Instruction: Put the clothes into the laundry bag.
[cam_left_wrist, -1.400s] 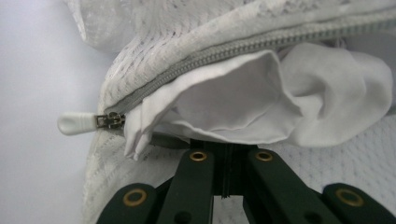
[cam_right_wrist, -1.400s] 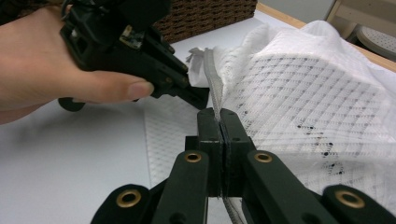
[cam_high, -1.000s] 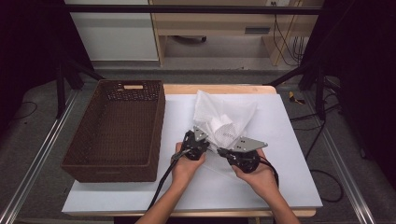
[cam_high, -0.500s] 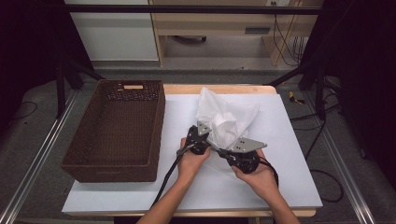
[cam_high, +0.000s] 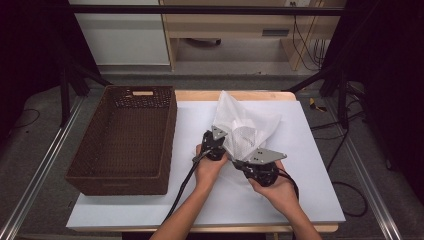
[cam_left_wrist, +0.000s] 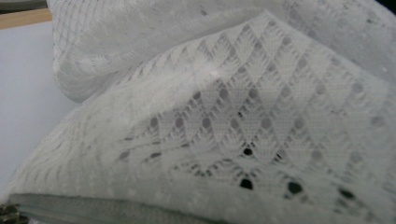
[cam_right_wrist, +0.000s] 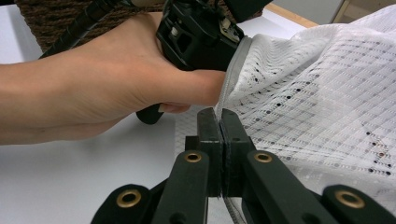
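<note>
A white mesh bag (cam_high: 246, 124) with a grey zipper edge stands bunched up on the white table sheet (cam_high: 310, 165), held between both hands. In the high view my left gripper (cam_high: 223, 145) is at the bag's left lower edge and my right gripper (cam_high: 243, 162) at its near edge. The right gripper (cam_right_wrist: 218, 119) has its jaws shut on the grey trim of the bag (cam_right_wrist: 317, 93). That trim runs up to the left gripper (cam_right_wrist: 236, 43), which grips it too. Seen from the left gripper, the mesh (cam_left_wrist: 233, 116) and its zipper (cam_left_wrist: 93, 208) lie close up, hiding the jaws.
A dark brown wicker basket (cam_high: 125, 140) stands on the left of the table, close to the left hand; its corner shows as the basket (cam_right_wrist: 46, 18) behind the forearm. Bare white sheet lies to the right and in front of the hands.
The left gripper has moved to the right and a little away from the person, toward the bag, drawing the edge with it. The right gripper has kept still.
</note>
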